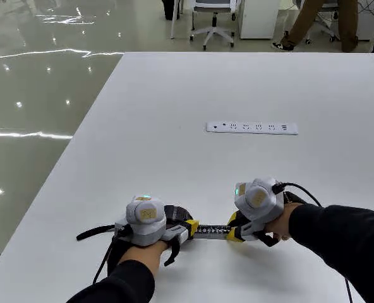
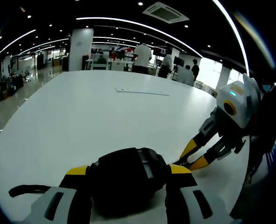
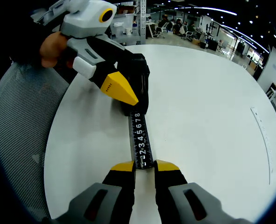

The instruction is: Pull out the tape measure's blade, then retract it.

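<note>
Tape measure case (image 3: 140, 74): black; located on the white desk (image 1: 174, 126) near its front edge, directly in front of the person; a black strap (image 1: 92, 232) trails from it to the left across the desk surface.

Left gripper (image 2: 128, 170): positioned at the case; its yellow-tipped fingers (image 2: 77, 170) stand one on each side of the case and are clamped on it, as seen in the left gripper view; in the head view the person's hand holds this gripper low over the desk.

Blade (image 3: 138, 135): partly extended from the case; it runs flat along the desk toward the right gripper (image 3: 145, 166); printed numerals 2 to 8 are legible in the right gripper view.

Right gripper: its fingers (image 3: 168, 166) are closed on the free end of the blade, with the end held between the two yellow tips; in the head view it sits just to the right of the case, with a short length of blade exposed between the two grippers.

Power strip (image 1: 251, 127): white; lies flat farther back on the desk, well apart from both grippers.
</note>
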